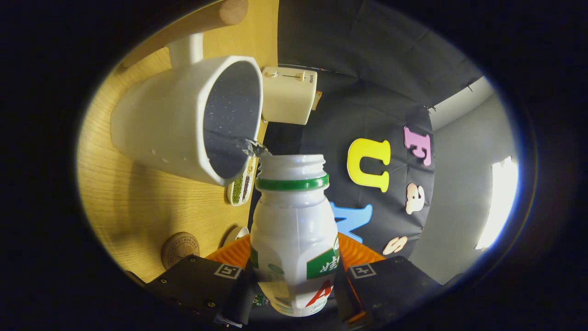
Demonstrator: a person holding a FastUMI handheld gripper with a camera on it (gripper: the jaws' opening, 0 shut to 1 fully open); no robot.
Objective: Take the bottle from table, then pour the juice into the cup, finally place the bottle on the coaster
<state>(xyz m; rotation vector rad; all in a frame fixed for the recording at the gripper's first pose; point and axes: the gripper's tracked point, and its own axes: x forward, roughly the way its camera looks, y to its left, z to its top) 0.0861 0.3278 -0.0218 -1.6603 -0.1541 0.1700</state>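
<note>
My gripper (294, 276) is shut on a white plastic bottle (294, 230) with a green neck ring, one finger pressing on each side of its body. The view is rolled sideways, so the bottle is tipped toward a white mug (170, 124) with a dark speckled inside. The bottle's open mouth sits at the mug's rim. A thin clear stream (252, 147) runs from the mouth into the mug. A round brown coaster (180, 249) lies on the wooden table (128, 202), beside the fingers and nearer to me than the mug.
A cream toaster-like appliance (288, 94) stands beyond the mug. A small dish of green beans (241, 186) lies just past the mug's rim. A wooden rod (202, 20) crosses the table's far side. The black booth cloth hangs behind the bottle.
</note>
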